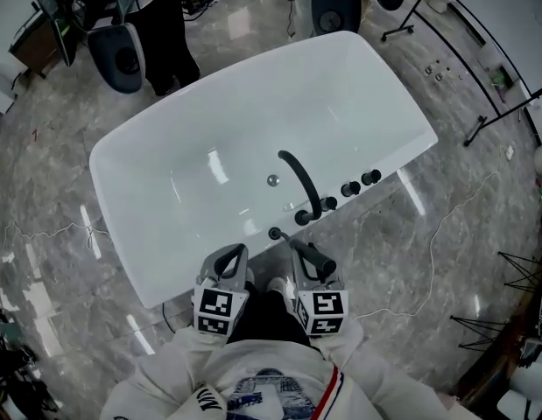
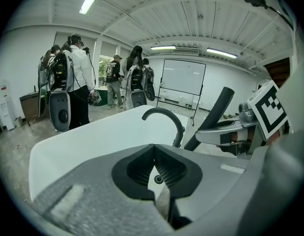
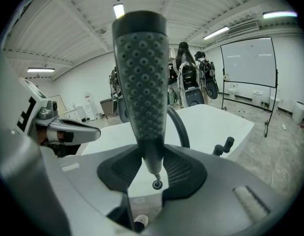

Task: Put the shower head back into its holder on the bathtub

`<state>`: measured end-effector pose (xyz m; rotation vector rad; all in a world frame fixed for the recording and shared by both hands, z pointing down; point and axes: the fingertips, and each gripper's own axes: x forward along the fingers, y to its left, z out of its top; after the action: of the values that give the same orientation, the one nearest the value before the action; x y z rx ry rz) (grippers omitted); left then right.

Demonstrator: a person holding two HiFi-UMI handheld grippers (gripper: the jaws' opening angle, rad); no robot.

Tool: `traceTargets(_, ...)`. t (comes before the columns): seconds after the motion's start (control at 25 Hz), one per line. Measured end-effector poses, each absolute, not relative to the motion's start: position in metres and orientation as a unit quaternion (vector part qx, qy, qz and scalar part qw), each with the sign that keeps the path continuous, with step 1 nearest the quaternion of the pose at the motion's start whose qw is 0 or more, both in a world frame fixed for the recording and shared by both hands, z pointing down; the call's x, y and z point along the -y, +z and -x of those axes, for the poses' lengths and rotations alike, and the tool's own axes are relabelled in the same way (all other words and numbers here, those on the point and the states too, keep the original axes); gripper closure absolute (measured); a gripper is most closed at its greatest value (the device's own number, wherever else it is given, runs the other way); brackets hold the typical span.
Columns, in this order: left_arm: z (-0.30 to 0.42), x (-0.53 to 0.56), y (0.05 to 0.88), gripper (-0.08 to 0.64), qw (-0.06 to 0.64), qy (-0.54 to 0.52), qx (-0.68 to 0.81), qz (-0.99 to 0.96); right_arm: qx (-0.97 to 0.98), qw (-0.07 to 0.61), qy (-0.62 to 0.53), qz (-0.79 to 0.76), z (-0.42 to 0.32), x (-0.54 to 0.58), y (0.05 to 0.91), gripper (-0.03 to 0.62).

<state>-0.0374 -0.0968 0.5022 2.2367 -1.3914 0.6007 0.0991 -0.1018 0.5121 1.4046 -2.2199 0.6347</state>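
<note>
White bathtub (image 1: 209, 121) rim lies under both tongs; the left gripper (image 2: 154, 163) has its 2 jaws pinched together on nothing. The right gripper (image 3: 152, 162) clamps the black shower head (image 3: 142, 82) (studded face toward the camera), narrow end just over the round holder (image 3: 156, 184).
</note>
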Motion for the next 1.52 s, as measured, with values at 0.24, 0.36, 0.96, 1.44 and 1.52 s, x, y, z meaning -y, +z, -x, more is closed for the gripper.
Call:
traceTargets(0.24, 0.046, 0.103, 0.518, 0.56, 0.221, 0.215, 0.504, -0.807, 0.796, 0.224, 0.228, -0.513, -0.096, 0.103, 0.524, 0.456)
traceTargets(0.36, 0.044, 0.106, 0.527, 0.56, 0.219, 0.217, 0.499, -0.81, 0.796, 0.226, 0.227, -0.515, -0.095, 0.104, 0.53, 0.456)
traceTargets(0.96, 0.038, 0.11, 0.572, 0.56, 0.232, 0.207, 0.487, -0.816, 0.785, 0.234, 0.239, -0.521, -0.082, 0.101, 0.577, 0.456)
traceTargets(1.44, 0.035, 0.107, 0.597, 0.56, 0.247, 0.206, 0.476, -0.819, 0.777, 0.239, 0.247, -0.527, -0.075, 0.102, 0.605, 0.456)
traceTargets(1.52, 0.033, 0.107, 0.6, 0.56, 0.249, 0.206, 0.472, -0.82, 0.776, 0.241, 0.248, -0.528, -0.075, 0.103, 0.61, 0.456)
